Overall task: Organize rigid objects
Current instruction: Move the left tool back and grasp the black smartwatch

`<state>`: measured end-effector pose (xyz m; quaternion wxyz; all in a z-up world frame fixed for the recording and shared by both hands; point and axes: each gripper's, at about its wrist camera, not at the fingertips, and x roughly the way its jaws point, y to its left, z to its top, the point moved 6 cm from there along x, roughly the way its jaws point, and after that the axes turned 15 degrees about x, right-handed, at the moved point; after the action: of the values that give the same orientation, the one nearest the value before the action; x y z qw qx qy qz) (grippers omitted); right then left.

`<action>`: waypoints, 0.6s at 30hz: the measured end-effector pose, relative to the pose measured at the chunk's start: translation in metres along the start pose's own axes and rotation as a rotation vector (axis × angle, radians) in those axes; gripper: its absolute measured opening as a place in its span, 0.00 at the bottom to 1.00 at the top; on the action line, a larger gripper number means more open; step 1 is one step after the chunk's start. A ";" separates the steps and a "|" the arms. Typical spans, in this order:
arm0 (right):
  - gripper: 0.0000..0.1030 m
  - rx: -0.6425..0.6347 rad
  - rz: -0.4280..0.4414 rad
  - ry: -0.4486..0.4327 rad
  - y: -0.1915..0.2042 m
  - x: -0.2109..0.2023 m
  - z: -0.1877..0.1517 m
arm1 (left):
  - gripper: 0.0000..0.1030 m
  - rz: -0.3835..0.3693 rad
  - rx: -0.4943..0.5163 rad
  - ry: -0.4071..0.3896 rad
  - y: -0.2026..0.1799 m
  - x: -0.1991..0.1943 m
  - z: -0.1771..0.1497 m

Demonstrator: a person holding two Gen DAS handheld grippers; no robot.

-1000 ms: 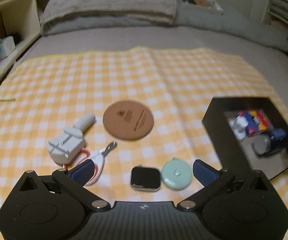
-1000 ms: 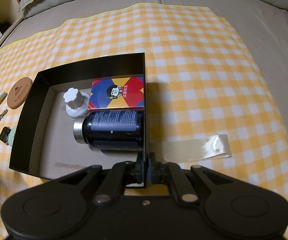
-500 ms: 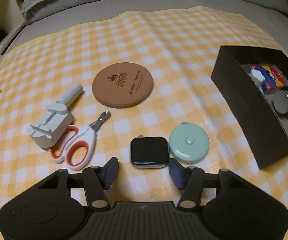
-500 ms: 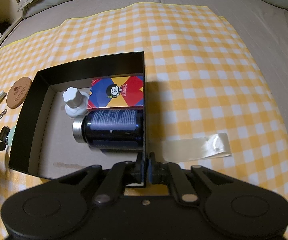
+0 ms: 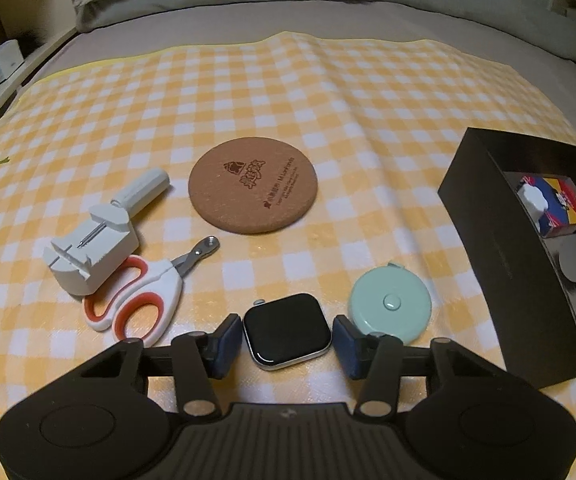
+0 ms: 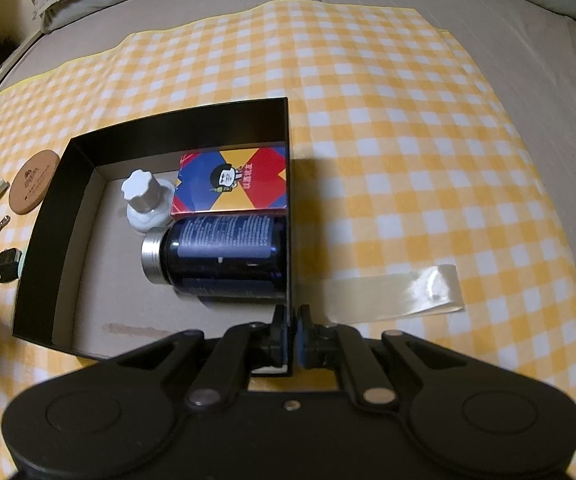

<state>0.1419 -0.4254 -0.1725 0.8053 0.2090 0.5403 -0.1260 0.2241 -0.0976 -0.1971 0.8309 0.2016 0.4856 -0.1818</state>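
Note:
A black-faced smartwatch body (image 5: pixel 286 330) lies on the yellow checked cloth, between the blue pads of my left gripper (image 5: pixel 288 340). Its jaws are closing and stand just beside the watch's two sides, with no clear press. A mint round tape measure (image 5: pixel 390 306) touches the right finger's outer side. My right gripper (image 6: pixel 292 332) is shut on the near right wall of the black box (image 6: pixel 168 128). Inside the box lie a dark blue bottle (image 6: pixel 224 252), a colourful card box (image 6: pixel 232 182) and a white knobbed piece (image 6: pixel 144 198).
A cork coaster (image 5: pixel 252 186), white-and-orange pet nail scissors (image 5: pixel 140 300) and a white watch-link tool (image 5: pixel 92 250) lie left of the watch. The black box (image 5: pixel 500 240) stands to the right. A clear tape strip (image 6: pixel 392 288) lies right of the box. Pillows and shelves border the bed.
My left gripper has come down toward the cloth and its jaws have narrowed from wide apart to just outside the watch. The right gripper and the box have not moved.

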 end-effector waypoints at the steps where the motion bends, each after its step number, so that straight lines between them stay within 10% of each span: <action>1: 0.05 0.000 -0.001 0.001 0.000 0.000 0.000 | 0.49 0.002 -0.003 0.003 -0.001 -0.001 -0.001; 10: 0.05 0.002 0.001 0.001 0.001 0.002 0.000 | 0.49 -0.048 0.311 -0.035 -0.030 -0.016 -0.003; 18: 0.05 0.003 0.002 0.002 0.001 0.002 0.000 | 0.49 -0.080 0.261 -0.105 -0.025 -0.043 0.004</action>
<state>0.1429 -0.4240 -0.1743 0.8046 0.2109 0.5406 -0.1260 0.1950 -0.1164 -0.1610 0.8140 0.2785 0.4214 -0.2869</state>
